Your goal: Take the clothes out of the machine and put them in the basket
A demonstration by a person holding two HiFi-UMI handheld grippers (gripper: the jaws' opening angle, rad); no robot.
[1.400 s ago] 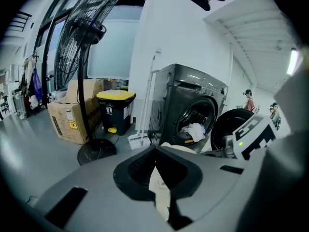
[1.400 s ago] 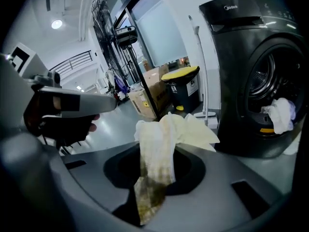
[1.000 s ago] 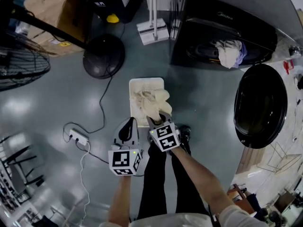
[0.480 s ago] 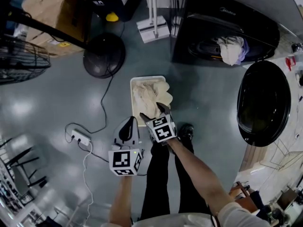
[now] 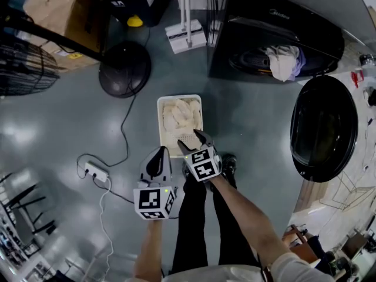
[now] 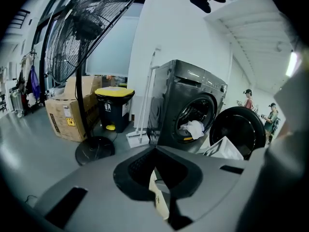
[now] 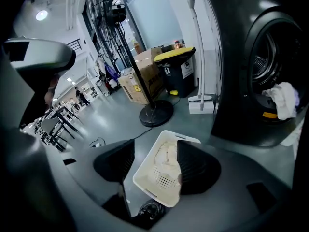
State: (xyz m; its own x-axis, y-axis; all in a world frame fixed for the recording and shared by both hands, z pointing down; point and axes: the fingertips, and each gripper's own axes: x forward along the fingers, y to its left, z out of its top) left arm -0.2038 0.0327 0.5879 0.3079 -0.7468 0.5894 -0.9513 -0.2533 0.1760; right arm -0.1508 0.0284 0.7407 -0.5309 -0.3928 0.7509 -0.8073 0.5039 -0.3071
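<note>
Your left gripper (image 5: 158, 156) hangs just left of the basket's (image 5: 161, 107) near corner, jaws pressed together on nothing. Your right gripper (image 5: 189, 140) hovers over the basket's near short end; its jaws are spread and have just been closing a little, with nothing pinched between them. The basket sits on the floor (image 5: 70, 128) in front of your feet, its long axis pointing straight away from you. The cream cloth (image 5: 179, 113) lies lengthwise in its far part. Farther off to the right stands the machine (image 5: 276, 16), door (image 5: 323, 128) swung open, with a white cloth (image 5: 282, 62) hanging from its mouth.
</note>
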